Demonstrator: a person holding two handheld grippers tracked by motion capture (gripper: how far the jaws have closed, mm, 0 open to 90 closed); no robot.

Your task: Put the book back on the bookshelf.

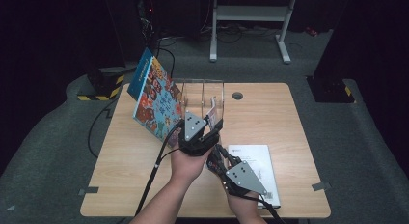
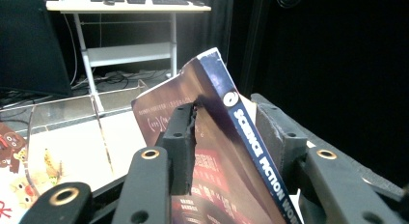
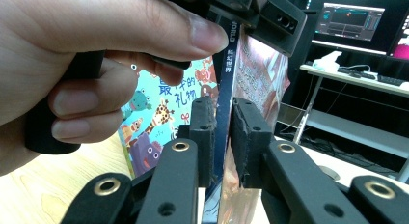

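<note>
A magazine-like book [image 1: 212, 114] with a dark blue spine and a reddish-brown cover is held upright above the middle of the table [image 1: 270, 113], just in front of a clear rack. My left gripper [image 1: 212, 125] holds it from the near left. In the left gripper view my left gripper [image 2: 226, 125] has its pads against the cover and the spine side of the book [image 2: 212, 103]. My right gripper [image 1: 215, 154] comes from the near right, lower down. In the right gripper view my right gripper [image 3: 223, 118] clamps the book [image 3: 255, 64] at its spine, below the hand [image 3: 96, 40] that carries the left gripper.
A clear acrylic book rack [image 1: 202, 91] stands at the table's far middle. A colourful picture book [image 1: 155, 96] leans at its left side. A white book [image 1: 258, 161] lies flat at the near right. A round cable hole [image 1: 237, 95] sits beside the rack.
</note>
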